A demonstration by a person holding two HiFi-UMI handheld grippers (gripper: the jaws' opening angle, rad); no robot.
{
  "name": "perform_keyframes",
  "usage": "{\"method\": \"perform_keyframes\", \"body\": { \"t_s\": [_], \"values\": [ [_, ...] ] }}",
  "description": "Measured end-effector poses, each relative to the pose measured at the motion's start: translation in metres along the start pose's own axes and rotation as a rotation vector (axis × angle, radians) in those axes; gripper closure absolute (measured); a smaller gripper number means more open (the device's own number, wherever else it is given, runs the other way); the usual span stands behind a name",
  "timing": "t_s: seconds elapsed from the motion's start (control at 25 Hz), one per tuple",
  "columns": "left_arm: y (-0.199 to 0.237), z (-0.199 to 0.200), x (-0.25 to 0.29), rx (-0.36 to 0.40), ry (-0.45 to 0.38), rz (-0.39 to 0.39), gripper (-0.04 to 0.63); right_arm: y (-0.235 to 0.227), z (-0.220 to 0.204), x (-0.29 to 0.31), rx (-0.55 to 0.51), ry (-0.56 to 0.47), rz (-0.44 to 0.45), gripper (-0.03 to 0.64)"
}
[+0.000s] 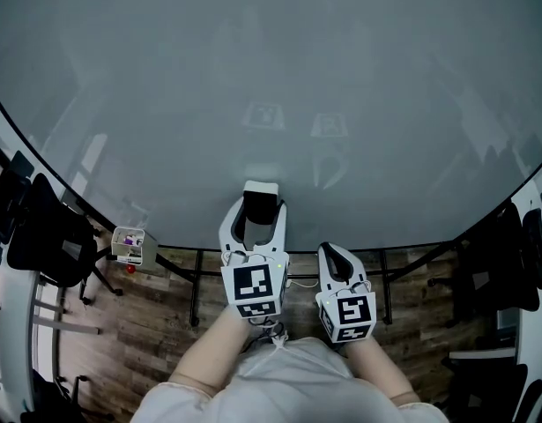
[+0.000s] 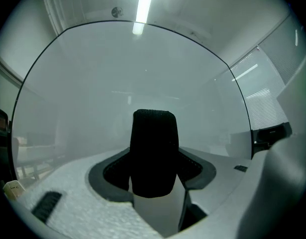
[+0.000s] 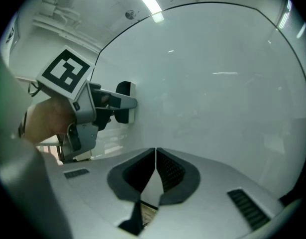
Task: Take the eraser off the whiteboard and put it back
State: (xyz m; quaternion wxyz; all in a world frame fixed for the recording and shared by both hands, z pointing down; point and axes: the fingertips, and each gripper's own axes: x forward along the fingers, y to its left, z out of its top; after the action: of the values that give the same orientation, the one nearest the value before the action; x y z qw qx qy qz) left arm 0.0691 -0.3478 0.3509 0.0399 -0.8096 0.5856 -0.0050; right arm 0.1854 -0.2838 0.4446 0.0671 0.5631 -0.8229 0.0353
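The left tool [image 1: 260, 204] clamped the eraser [image 1: 260, 189] against the whiteboard [image 1: 253, 77] ahead, best pulled squarely straight back; the right tool [image 1: 332, 252] sat closed, empty.

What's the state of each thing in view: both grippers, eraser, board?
left gripper: shut on the eraser.
right gripper: shut, nothing between its jaws, held off the board.
eraser: gripped, looks to be against the whiteboard.
whiteboard: upright, no writing visible.
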Motion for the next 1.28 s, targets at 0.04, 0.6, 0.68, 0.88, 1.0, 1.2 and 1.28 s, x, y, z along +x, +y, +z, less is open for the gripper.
{"method": "perform_keyframes", "body": {
  "t_s": [0.04, 0.6, 0.68, 0.88, 1.0, 1.2, 1.28],
  "values": [
    [0.0, 0.0, 0.0, 0.011, -0.004, 0.006, 0.334, -0.002, 0.0, 0.0, 0.002, 0.0, -0.003, 0.588],
    [-0.003, -0.001, 0.004, 0.051, 0.0, 0.038, 0.33, 0.001, 0.001, 0.004, 0.007, -0.003, 0.012, 0.588],
    [-0.003, -0.001, 0.004, 0.045, 0.0, 0.036, 0.328, 0.002, 0.001, 0.004, 0.006, -0.005, 0.014, 0.588],
    [-0.002, 0.001, 0.0, 0.049, -0.008, 0.032, 0.324, 0.001, 0.001, 0.002, 0.008, -0.005, 0.011, 0.588],
    [-0.001, 0.006, -0.009, 0.061, -0.029, 0.035, 0.322, 0.002, 0.001, 0.001, 0.004, -0.003, 0.012, 0.588],
    [-0.007, 0.0, -0.033, 0.054, -0.033, 0.009, 0.322, 0.009, 0.001, -0.002, 0.022, -0.01, 0.025, 0.588],
    [-0.007, -0.009, -0.04, 0.061, -0.023, 0.011, 0.324, 0.015, 0.0, -0.003, 0.035, -0.016, 0.039, 0.588]
  ]
}}
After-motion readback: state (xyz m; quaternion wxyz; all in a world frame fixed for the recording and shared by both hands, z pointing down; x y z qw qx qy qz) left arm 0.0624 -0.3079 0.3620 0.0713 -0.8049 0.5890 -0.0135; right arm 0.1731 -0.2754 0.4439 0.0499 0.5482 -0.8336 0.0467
